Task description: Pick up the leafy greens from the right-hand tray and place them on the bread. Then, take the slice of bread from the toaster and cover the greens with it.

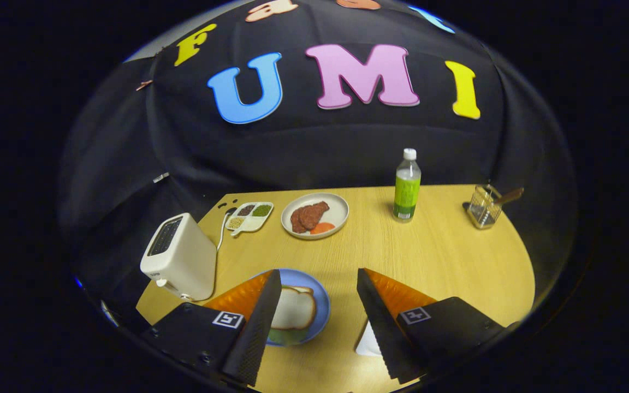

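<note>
The toaster [179,256] stood at the table's [434,256] left; beside it the blue plate [321,305] held bread [294,309] with greens [284,336] showing beneath. The claw [319,322] hung spread and empty above. Judged complete or nearly so; next, verify the cover.

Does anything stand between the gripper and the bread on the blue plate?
Nothing visible does. The gripper is open, holding nothing, and the bread lies on the blue plate beside its left finger, with green showing under the slice's near edge. The toaster stands off to the left, apart.
</note>
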`<state>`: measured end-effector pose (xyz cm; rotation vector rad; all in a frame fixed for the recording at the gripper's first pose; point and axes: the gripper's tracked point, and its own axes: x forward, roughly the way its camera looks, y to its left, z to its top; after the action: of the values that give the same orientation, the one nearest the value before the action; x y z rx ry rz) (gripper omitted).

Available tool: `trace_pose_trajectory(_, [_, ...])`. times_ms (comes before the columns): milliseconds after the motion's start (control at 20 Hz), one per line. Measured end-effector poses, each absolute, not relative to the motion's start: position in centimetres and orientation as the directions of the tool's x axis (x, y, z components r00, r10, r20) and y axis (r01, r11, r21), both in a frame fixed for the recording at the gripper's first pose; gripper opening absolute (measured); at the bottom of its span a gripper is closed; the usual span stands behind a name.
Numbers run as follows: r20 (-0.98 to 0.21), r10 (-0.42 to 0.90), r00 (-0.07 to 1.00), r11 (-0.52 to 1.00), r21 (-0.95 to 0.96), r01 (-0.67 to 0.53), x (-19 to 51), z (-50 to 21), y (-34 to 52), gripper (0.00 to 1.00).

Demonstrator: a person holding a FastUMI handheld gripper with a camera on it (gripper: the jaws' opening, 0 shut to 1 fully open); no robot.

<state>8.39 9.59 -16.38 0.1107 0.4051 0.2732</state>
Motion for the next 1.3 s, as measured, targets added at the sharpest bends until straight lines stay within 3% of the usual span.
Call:
trace_pose_trajectory(350, [-0.193,0.249,0.949,0.966,-0.013,-0.256,7.1,-6.1,9.0,0.98])
trace_pose_trajectory(550, [-0.043,0.146,0.988,0.983,-0.111,-0.149,6.4,-0.2,6.4,0.99])
trace_pose_trajectory(700, [0.019,0.136,0.99,0.984,-0.122,-0.133,4.6,1.9,6.2,0.99])
trace_pose_trajectory(1300, [-0.051,0.086,0.995,0.993,-0.073,-0.09,1.6,-3.3,4.6,0.98])
